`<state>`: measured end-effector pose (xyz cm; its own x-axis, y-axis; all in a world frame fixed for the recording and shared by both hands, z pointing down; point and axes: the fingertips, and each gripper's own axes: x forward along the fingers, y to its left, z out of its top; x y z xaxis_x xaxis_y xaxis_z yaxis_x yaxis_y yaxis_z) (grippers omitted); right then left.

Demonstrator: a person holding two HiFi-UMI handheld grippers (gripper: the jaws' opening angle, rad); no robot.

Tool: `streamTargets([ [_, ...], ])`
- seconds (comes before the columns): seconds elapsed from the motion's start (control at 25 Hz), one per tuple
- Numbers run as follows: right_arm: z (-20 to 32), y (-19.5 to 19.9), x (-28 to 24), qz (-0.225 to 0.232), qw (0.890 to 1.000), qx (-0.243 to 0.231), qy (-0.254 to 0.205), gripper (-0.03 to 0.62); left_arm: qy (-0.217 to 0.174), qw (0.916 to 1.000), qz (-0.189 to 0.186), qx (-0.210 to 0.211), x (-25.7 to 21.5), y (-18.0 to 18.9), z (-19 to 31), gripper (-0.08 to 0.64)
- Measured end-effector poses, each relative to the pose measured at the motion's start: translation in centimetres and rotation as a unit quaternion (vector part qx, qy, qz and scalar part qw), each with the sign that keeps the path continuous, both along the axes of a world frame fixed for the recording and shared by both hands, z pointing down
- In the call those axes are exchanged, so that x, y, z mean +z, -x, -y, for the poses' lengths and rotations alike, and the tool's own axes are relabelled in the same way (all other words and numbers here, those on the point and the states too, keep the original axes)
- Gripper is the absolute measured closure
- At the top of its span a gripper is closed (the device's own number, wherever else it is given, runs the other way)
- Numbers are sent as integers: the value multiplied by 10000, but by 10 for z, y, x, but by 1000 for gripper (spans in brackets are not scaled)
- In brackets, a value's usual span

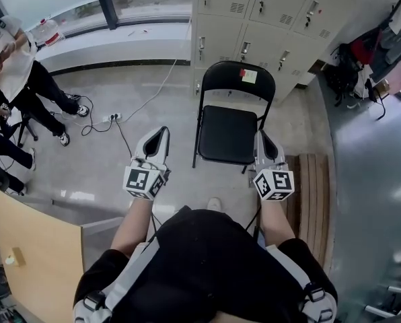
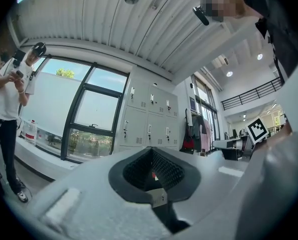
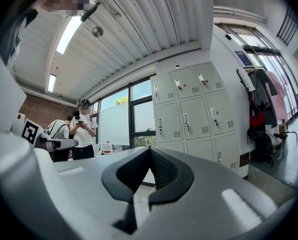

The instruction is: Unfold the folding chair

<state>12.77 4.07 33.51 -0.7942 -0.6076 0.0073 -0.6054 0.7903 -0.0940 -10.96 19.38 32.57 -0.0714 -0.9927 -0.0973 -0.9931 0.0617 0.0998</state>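
The folding chair (image 1: 229,134) stands opened out on the floor (image 1: 140,86), black seat flat and backrest upright, its back towards the grey lockers (image 1: 268,12) at the far side; a small red and green label (image 1: 247,76) sits on the backrest. I have both forearms stretched forward towards it, roughly parallel, each set of tongs pointing about level with its marker cube on top. The left tongs (image 1: 162,133) hang left of the seat, clear of the frame, and their own view shows the tips (image 2: 151,151) pressed together with nothing gripped. The right tongs (image 1: 262,136) line up with the seat's right edge from above; I cannot tell whether they touch the frame, but their own view shows the tips (image 3: 150,150) closed and empty, facing the lockers. A slatted wooden bench (image 1: 311,187) lies right of the chair. Far left, a person (image 1: 12,66) stands near a power strip (image 1: 112,118), and a wooden worktop (image 1: 32,261) fills the near left corner.
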Motion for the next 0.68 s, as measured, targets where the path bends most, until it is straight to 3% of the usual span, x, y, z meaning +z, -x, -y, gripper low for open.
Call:
streamTargets([
  [0.68,10,30,1,-69,9998,-137,-86,589,24,9999,65,-84,2,21,-3,560],
])
